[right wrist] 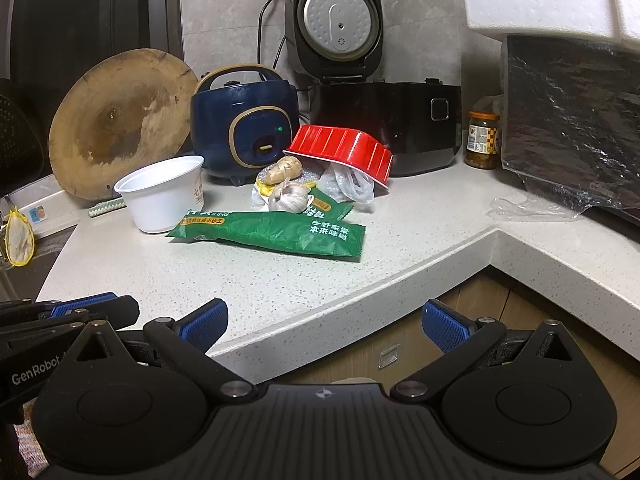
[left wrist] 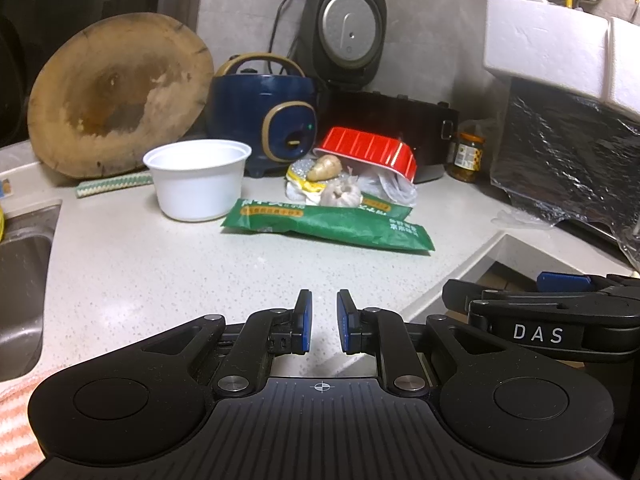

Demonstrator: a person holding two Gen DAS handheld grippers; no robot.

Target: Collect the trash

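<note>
We see 2 rice cookers, 1 navy (right wrist: 244, 120) and 1 black (right wrist: 384, 124) with its lid up, beside a leaning round wooden chopping board (right wrist: 120, 120).

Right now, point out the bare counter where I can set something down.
Free: the counter strip between the green packet and the front edge, and the corner stretch right of the red tray, up to the jar. Crowded: around the white bowl, garlic and plastic bags under the tray.
</note>
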